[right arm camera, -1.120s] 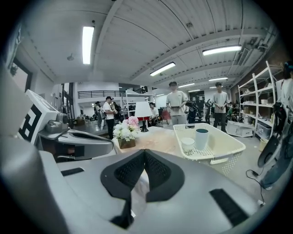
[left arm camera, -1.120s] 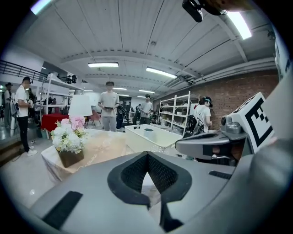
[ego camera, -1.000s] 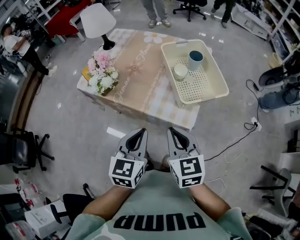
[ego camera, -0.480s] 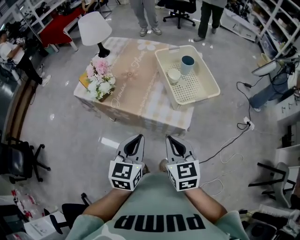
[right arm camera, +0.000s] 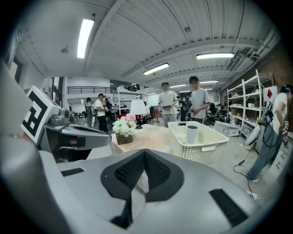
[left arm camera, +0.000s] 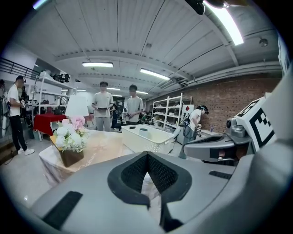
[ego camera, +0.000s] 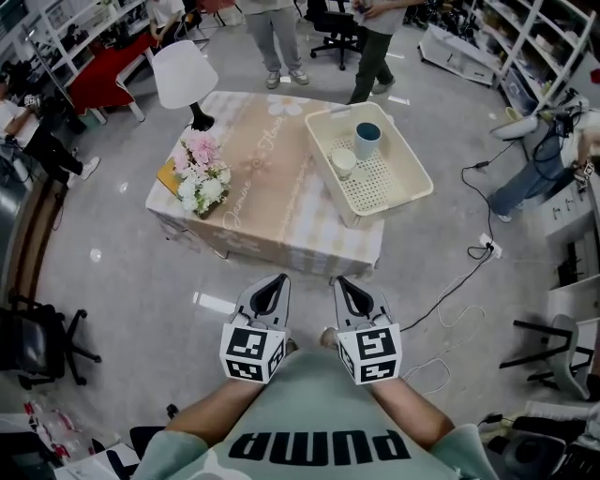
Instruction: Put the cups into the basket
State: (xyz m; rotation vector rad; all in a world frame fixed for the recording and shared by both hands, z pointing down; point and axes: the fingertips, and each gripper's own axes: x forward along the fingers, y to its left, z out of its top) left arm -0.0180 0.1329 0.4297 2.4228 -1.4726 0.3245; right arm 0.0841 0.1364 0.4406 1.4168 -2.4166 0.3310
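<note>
A cream basket [ego camera: 389, 204] stands on the right end of a low table [ego camera: 281, 202]. Inside it a blue cup [ego camera: 367, 141] stands upright, with a smaller white cup [ego camera: 344, 162] beside it. Both grippers hang close to my chest, well short of the table, side by side over the floor. The left gripper [ego camera: 277, 279] is shut with nothing between its jaws, and so is the right gripper [ego camera: 341, 280]. The right gripper view shows the basket [right arm camera: 206, 148] with the blue cup [right arm camera: 192, 134] and white cup [right arm camera: 181, 135] ahead to the right.
A bunch of flowers [ego camera: 202, 167] and a white lamp [ego camera: 183, 75] stand on the table's left side. Two people [ego camera: 272, 28] stand beyond the table. A cable [ego camera: 450, 291] trails over the floor at right; a chair [ego camera: 37, 337] stands at left.
The table and basket have drifted up and farther off in the head view. Both grippers stay shut and side by side near my chest.
</note>
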